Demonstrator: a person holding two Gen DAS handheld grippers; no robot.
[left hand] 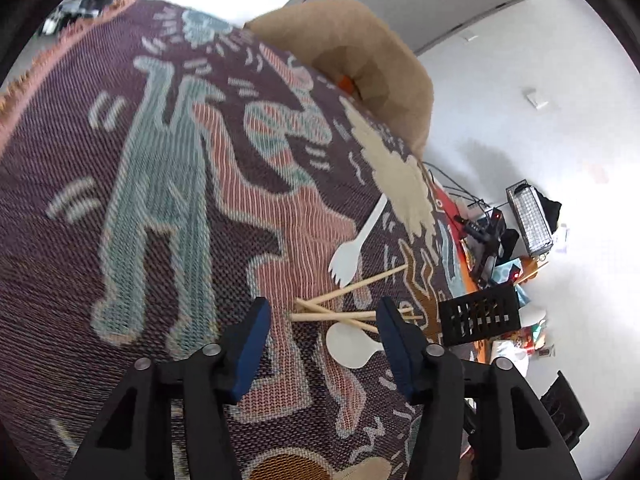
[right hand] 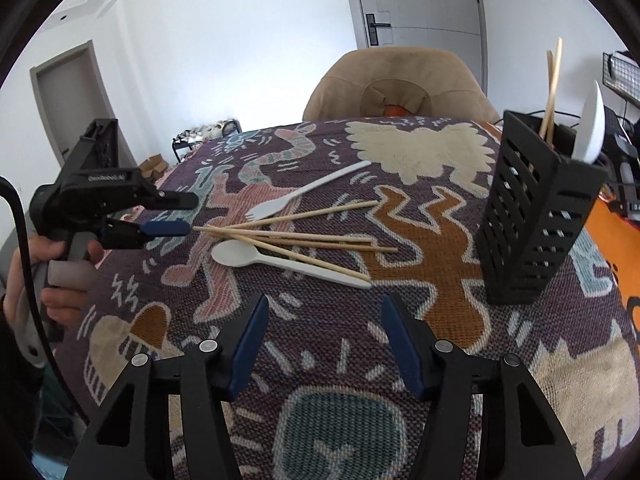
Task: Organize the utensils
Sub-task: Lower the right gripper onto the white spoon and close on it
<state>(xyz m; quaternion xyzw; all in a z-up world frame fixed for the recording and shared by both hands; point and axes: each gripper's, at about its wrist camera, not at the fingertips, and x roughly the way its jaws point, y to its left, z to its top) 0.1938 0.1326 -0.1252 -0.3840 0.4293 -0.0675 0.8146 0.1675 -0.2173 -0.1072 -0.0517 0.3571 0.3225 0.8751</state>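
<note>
A loose pile of wooden chopsticks (right hand: 296, 236) lies at the middle of the right wrist view, fanned out from a common point at the left. A white spoon (right hand: 280, 262) lies under and across them, bowl to the left, handle running down to the right. A white spork (right hand: 304, 194) lies just above the pile, tines at the lower left, handle slanting to the upper right. All of them rest on a patterned woven cloth (right hand: 420, 320) that covers the table.

At the right of that view stands a black slotted utensil holder (right hand: 532, 220), upright, well apart from the pile — two chopsticks and a white spoon already stick out of its top.

The left gripper (right hand: 191, 216) comes in from the left edge, held in a person's hand (right hand: 60, 276). Its jaws stand partly apart with nothing between them, the tips just beside the near ends of the chopsticks. In its own view the chopsticks (left hand: 348, 308), the spoon bowl (left hand: 348, 346) and the spork (left hand: 352, 248) lie ahead of its blue pads.

The right gripper (right hand: 324, 320) sits at the bottom centre, jaws partly apart and empty, above bare cloth below the pile.

Beyond the table stands a tan chair (right hand: 400, 84), with a grey door (right hand: 416, 0) behind it.
</note>
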